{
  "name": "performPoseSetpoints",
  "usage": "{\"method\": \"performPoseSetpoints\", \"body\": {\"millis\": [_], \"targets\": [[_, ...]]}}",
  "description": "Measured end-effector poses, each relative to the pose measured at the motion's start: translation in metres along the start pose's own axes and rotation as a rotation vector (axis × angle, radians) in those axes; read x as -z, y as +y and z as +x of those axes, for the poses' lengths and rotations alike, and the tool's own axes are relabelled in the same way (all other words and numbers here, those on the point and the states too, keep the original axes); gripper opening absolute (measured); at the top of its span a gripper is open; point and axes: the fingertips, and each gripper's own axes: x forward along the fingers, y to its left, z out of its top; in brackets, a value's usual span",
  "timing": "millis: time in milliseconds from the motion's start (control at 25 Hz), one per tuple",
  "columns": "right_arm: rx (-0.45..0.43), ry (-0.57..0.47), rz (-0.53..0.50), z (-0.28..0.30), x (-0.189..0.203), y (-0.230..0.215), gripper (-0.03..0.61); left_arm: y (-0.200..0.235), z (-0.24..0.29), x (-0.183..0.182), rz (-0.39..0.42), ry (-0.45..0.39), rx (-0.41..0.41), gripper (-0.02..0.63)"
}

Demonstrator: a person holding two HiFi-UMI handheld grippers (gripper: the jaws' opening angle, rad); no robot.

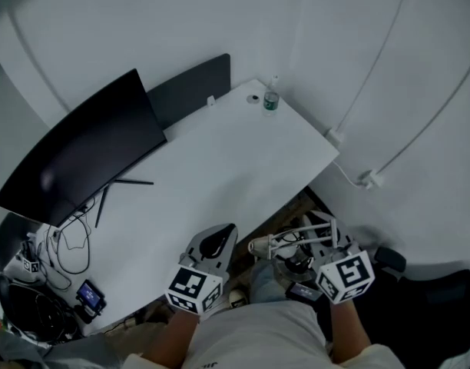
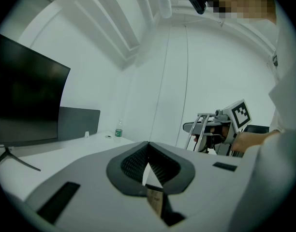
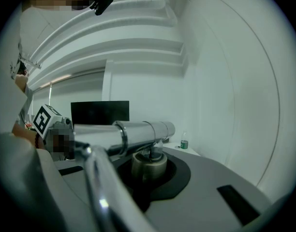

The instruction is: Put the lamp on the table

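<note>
The right tongs (image 3: 149, 168) pinch the metal lamp (image 3: 120, 133) just off the bench (image 1: 243, 167), likely to lift it on; the left tongs (image 2: 148, 148) are pressed together, empty.

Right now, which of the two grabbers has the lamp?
The right gripper: its jaws are clamped on the silver lamp. The left gripper has its jaws together with nothing between them.
</note>
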Motion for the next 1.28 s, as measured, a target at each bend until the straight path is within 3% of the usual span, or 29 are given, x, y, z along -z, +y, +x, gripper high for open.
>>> {"method": "performPoseSetpoints", "body": {"millis": [800, 1280], "targets": [[-0.16, -0.001, -0.057, 0.122, -0.027, -0.094, 0.032, 0.066, 0.131, -0.044, -0.019, -0.019, -0.133, 0.003], [-0.237, -0.013, -0.079, 0.164, -0.039, -0.132, 0.032, 0.082, 0.175, -0.058, -0.016, -0.045, -0.209, 0.003]]}}
